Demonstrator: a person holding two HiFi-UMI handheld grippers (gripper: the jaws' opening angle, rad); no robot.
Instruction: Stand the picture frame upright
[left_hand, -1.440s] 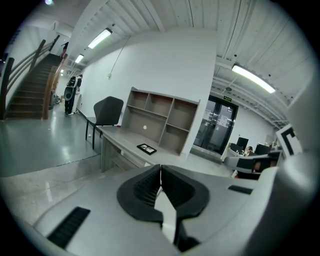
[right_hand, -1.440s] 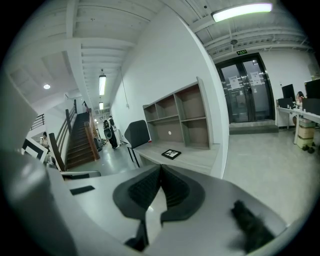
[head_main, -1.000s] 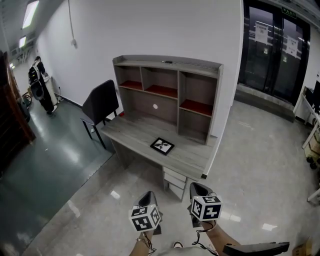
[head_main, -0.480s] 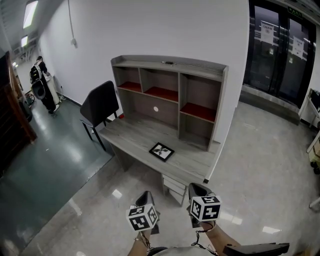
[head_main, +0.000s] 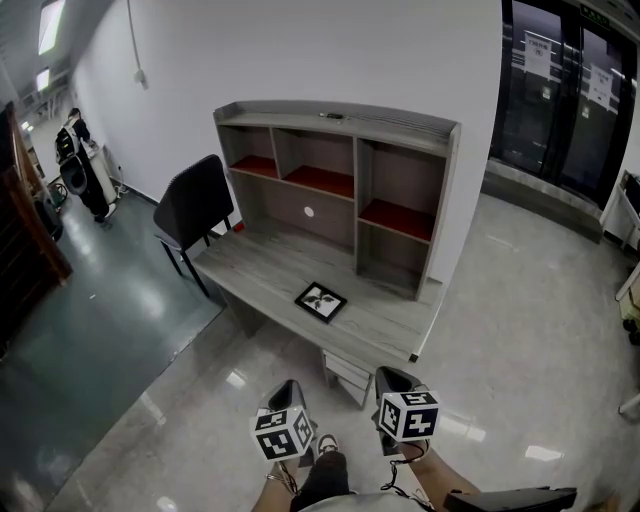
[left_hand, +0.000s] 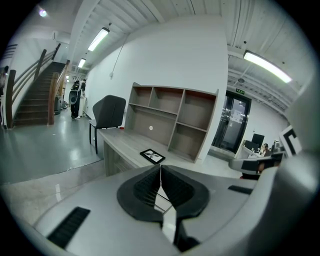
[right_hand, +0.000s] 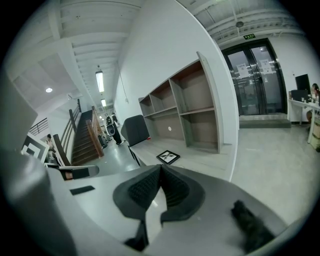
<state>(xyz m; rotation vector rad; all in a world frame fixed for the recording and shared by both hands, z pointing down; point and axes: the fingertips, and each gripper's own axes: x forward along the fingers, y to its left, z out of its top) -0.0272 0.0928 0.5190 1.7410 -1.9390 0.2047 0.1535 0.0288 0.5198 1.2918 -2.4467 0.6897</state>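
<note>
The frame (head_main: 321, 301) lies flat on the grey worktop (head_main: 260, 270), face up, with a dark border round a pale picture. It sits near the worktop's front edge, in front of the middle bay of the shelf unit (head_main: 335, 180), which rises at the frame's 12 o'clock. A black chair (head_main: 195, 205) stands at the worktop's end, at the frame's 10 o'clock. Drawers (head_main: 350, 370) show under the worktop at the frame's 5 o'clock.

Both tongs hang over the glossy floor (head_main: 500, 340), well short of the worktop, with the frame at their 12 o'clock. The left tongs (head_main: 290, 392) are closed: in the left gripper view their ribbed black pads (left_hand: 145, 186) meet at the tips and nothing is between them. Past the tips that view shows the frame (left_hand: 153, 156) flat on the worktop. The right tongs (head_main: 392, 382) are closed too, pads (right_hand: 142, 187) touching and empty, and the frame (right_hand: 168, 157) shows beyond them. The two tongs are side by side, near each other but not touching.

A shoe (head_main: 325, 443) shows between the tongs at the lower edge of the head view. Dark glass doors (head_main: 555, 90) stand at the shelf unit's 2 o'clock. A staircase (left_hand: 30, 100) shows at 9 o'clock in the left gripper view.
</note>
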